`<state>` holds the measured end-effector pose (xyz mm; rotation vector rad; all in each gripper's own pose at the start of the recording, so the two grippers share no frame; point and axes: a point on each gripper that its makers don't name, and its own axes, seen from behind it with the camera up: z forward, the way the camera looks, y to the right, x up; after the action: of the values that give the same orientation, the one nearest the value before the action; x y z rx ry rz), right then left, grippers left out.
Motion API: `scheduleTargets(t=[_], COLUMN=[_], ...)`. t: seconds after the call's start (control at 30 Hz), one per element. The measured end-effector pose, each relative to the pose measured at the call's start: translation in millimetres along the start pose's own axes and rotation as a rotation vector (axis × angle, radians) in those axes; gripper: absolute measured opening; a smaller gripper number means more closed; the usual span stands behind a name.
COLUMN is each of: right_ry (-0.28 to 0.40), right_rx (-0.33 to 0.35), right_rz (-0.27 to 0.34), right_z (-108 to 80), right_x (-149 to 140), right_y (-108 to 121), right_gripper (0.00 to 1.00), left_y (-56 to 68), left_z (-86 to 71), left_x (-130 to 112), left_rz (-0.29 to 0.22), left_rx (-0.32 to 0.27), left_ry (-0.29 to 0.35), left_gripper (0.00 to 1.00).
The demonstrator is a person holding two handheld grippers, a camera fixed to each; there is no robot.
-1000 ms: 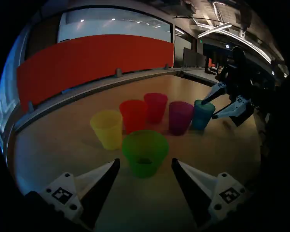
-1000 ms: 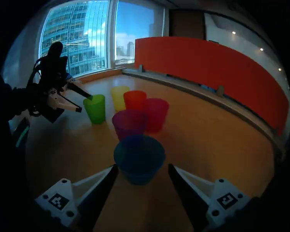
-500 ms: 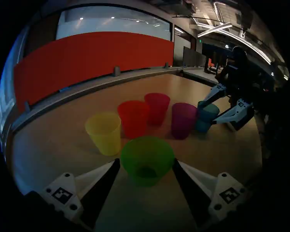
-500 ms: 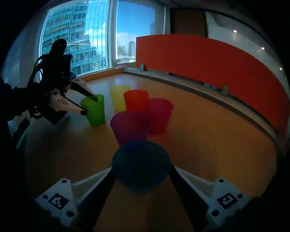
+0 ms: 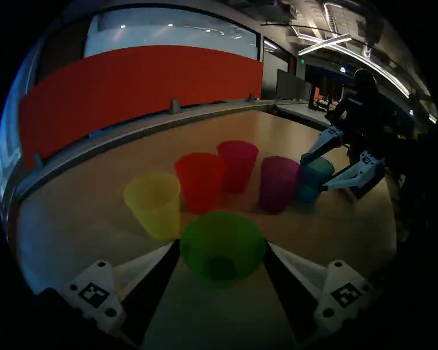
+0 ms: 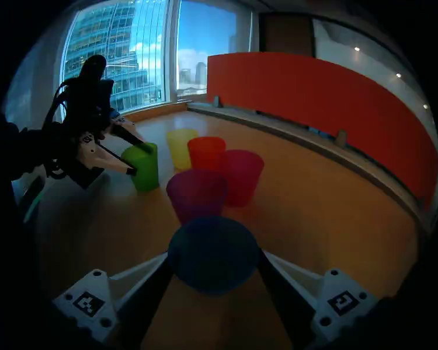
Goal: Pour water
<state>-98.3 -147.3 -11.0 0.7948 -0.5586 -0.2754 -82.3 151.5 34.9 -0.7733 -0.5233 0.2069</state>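
Jaws of left gripper (image 5: 220, 245): spread wide, green cup (image 5: 222, 259) set between the fingers, rim met on both sides; whether it is firmly pressed cannot be told. Jaws of right gripper (image 6: 213, 259): equally spread, blue cup (image 6: 213, 248) lodged between the fingers, contact apparent, pressure not determinable.
Location: both cups stand at opposite edges of a cluster on the wooden table (image 5: 73, 233); yellow cup (image 5: 153, 204), red cup (image 5: 200, 181), pink cup (image 5: 237, 164) and purple cup (image 5: 279, 182) are grouped between.
Contents: water not discernible (cups translucent, light dim).
Step judged: grasping; pouring not yet begun.
Next required: a secure hold to be made, one cup lifted clear of its neighbours and tipped over the other.
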Motion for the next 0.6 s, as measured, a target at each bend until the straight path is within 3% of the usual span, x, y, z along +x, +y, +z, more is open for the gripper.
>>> scheduleTargets(t=[0.07,0.4,0.6], right_ry=[0.000,0.004,0.011], right_rx=[0.000,0.004,0.011], right_rz=[-0.001,-0.006,0.001], right_z=[-0.1,1.3,1.8], right_x=[0.1,0.6,0.8], right_y=[0.1,-0.7,-3.0], right_gripper=[1.00,1.00,0.91], left_y=[-1.3,-3.3,-3.7], left_z=[0.9,1.1,0.8], left_x=[-0.4,-0.2,0.8], left_rz=[0.004,0.007,0.000], left_rx=[0.007,0.013,0.010], left_ry=[-0.001,-0.003,0.000], left_gripper=[0.88,0.87,0.87])
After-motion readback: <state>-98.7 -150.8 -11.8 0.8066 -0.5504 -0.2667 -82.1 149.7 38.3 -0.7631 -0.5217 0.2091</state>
